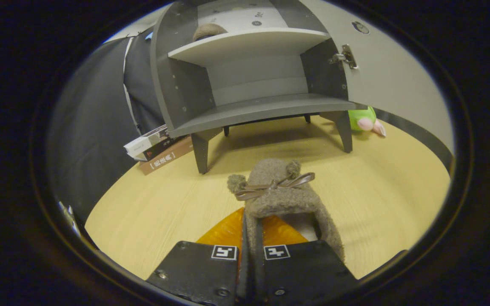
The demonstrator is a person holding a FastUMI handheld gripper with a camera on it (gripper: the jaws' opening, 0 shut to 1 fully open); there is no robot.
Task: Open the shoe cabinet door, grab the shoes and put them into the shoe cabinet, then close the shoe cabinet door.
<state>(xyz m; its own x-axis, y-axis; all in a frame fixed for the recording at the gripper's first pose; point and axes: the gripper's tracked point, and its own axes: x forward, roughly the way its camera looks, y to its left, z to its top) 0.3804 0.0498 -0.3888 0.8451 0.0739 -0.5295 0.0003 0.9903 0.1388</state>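
Now my tongs point(251, 255) pinch one thin side wall of the fuzzy brown shoe point(277, 191), held over the worktop point(151, 199), short of the cabinet point(245, 76).
With so little fabric gripped, the shoe may sag or slip, and its toe may catch the lower shelf point(266, 111); books point(155, 146) lie left of the cabinet, a green toy point(366, 120) right, and the door point(394, 72) stands open.

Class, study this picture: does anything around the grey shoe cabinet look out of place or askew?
Yes. A green plush toy lies on the wooden floor behind the grey shoe cabinet, and some books lean in a tilted heap against its left leg. The gripper is shut on a fuzzy brown slipper.
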